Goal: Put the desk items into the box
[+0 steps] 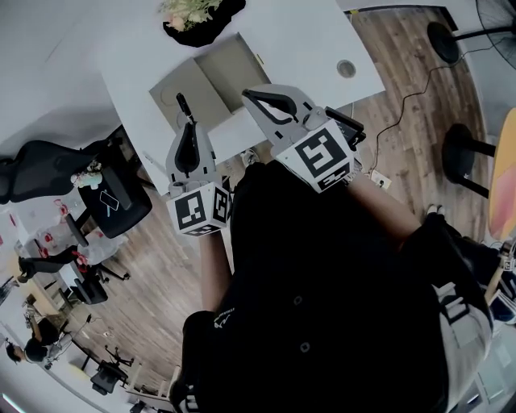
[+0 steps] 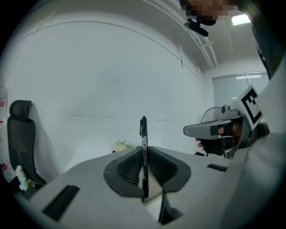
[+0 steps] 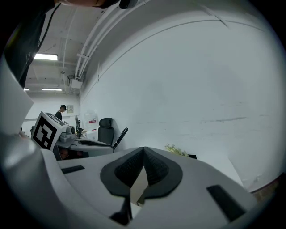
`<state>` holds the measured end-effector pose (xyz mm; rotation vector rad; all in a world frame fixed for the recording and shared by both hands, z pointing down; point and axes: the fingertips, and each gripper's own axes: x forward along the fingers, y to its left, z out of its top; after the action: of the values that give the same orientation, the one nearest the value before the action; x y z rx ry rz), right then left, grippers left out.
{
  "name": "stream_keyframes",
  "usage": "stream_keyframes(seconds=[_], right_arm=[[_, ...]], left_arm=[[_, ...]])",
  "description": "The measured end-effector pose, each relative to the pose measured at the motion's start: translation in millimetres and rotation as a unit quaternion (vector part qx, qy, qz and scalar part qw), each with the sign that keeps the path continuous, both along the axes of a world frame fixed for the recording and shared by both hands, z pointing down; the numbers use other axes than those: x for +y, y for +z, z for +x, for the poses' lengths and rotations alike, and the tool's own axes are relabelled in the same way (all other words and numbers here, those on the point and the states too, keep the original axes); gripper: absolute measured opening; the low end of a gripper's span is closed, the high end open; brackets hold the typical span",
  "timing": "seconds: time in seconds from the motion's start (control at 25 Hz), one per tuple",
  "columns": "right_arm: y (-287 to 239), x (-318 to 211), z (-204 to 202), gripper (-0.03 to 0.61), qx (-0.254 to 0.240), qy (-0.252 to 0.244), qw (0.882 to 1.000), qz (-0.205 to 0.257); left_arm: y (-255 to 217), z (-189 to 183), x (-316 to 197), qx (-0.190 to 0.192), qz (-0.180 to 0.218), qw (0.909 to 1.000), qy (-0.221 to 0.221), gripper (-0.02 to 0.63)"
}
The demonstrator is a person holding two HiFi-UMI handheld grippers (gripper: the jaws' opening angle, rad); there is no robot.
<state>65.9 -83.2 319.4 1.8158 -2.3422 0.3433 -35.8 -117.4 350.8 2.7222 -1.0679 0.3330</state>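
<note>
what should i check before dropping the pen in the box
1. Pen clamped in left gripper: ok, upright between the jaws.
2. Box open: ok.
3. Pen over the opening: cannot tell; the head view shows it overlapping the box's near left part.
4. Right gripper clear: ok, shut, empty, apart from the pen.
5. More items on the desk: cannot tell, only flowers show.

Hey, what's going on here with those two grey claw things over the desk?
A person holds a gripper in each hand. The left gripper is shut on a black pen, standing upright between its jaws. The right gripper is shut and empty. Both hang near the front edge of the white desk, by an open cardboard box; the pen is not in it yet.
</note>
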Motion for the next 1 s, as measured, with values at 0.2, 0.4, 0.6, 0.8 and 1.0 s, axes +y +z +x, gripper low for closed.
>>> stream_keyframes(seconds=[0.2, 0.4, 0.6, 0.8, 1.0], right_arm=[[6.5, -6.0, 11.8, -0.002, -0.001, 0.024, 1.0, -0.008], [12.9, -10.5, 23.9, -0.002, 0.001, 0.048, 0.999, -0.017], [20.0, -17.3, 36.7, -0.002, 0.0, 0.07, 0.997, -0.026], [27.9, -21.1, 52.9, -0.002, 0.001, 0.091, 0.995, -0.039], [37.2, -22.4, 69.2, -0.002, -0.002, 0.113, 0.992, -0.052]], left_arm=[[15.1, 13.8, -11.1, -0.006, -0.017, 0.9995, 0.024, 0.048], [32.5, 26.8, -21.6, -0.016, -0.033, 0.9982, 0.046, 0.048], [49.9, 41.3, -32.9, -0.023, -0.051, 0.9962, 0.067, 0.048], [70.7, 60.2, -42.2, -0.03, -0.081, 0.9929, 0.082, 0.048], [98.2, 78.7, -49.5, -0.041, -0.107, 0.9887, 0.096, 0.048]])
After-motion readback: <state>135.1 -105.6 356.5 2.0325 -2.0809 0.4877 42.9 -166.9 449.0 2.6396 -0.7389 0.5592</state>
